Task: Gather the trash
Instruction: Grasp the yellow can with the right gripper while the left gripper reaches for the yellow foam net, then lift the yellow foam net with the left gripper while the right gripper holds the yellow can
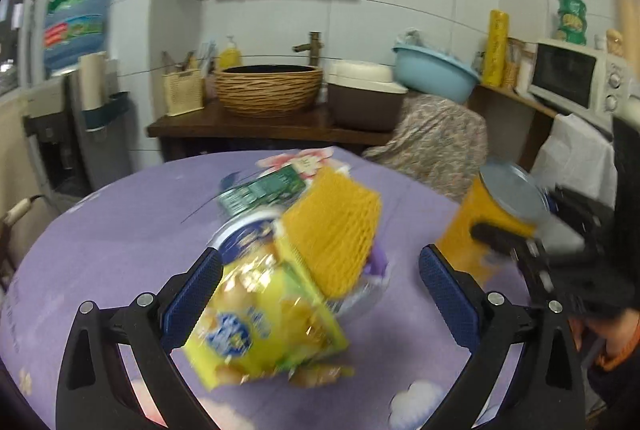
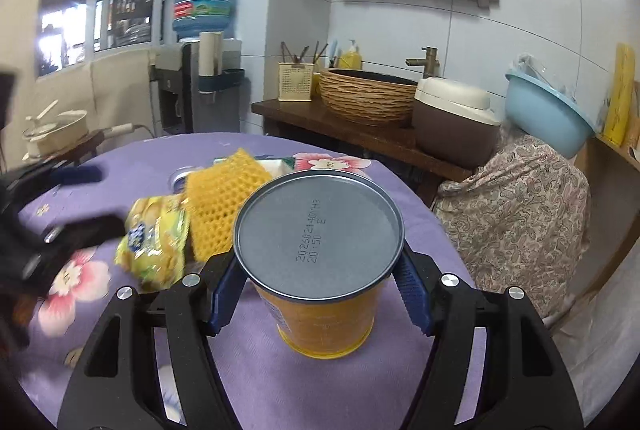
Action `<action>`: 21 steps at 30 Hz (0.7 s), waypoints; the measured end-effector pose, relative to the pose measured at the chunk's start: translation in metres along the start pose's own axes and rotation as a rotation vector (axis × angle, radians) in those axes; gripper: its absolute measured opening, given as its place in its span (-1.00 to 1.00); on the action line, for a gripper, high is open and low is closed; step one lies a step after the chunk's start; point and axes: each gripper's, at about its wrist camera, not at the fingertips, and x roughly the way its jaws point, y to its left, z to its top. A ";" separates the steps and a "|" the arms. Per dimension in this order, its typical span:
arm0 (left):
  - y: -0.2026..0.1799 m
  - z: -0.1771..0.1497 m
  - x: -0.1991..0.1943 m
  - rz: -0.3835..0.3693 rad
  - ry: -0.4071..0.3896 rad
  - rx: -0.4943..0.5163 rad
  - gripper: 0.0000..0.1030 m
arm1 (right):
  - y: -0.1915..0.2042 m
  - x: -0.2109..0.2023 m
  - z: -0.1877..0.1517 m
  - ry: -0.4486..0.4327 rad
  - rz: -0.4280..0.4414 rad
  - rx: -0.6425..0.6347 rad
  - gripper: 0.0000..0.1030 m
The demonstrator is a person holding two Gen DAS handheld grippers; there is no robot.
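Observation:
On the round table with a purple flowered cloth (image 1: 120,230) lies a heap of trash: a yellow snack bag (image 1: 256,322), a yellow foam net (image 1: 336,226), a green packet (image 1: 264,190) and a clear blue-rimmed tub (image 1: 240,234). My left gripper (image 1: 320,256) is open, its jaws wide apart around the bag and the net; the left finger (image 1: 192,294) is right beside the bag. My right gripper (image 2: 316,262) is shut on an upright orange can (image 2: 324,322) with a grey lid, to the right of the heap (image 2: 156,238). Seen from the left wrist, the can (image 1: 480,230) is tilted in that gripper (image 1: 520,242).
Behind the table a dark wooden counter (image 1: 240,126) carries a woven basin (image 1: 268,90), a brown cooker (image 1: 364,102) and a blue bowl (image 1: 436,70). A floral-covered object (image 2: 516,198) stands at the table's right edge. A microwave (image 1: 576,78) is far right, a water dispenser (image 2: 200,70) left.

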 end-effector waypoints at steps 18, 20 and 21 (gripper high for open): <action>-0.009 0.026 0.078 -0.101 0.215 0.193 -0.28 | -0.023 -0.047 -0.040 0.028 0.057 0.111 0.30; -0.012 0.023 0.071 -0.139 0.209 0.191 -0.46 | -0.024 -0.047 -0.043 0.029 0.061 0.117 0.30; -0.014 0.020 0.064 -0.163 0.203 0.198 -0.57 | -0.025 -0.047 -0.045 0.030 0.065 0.124 0.30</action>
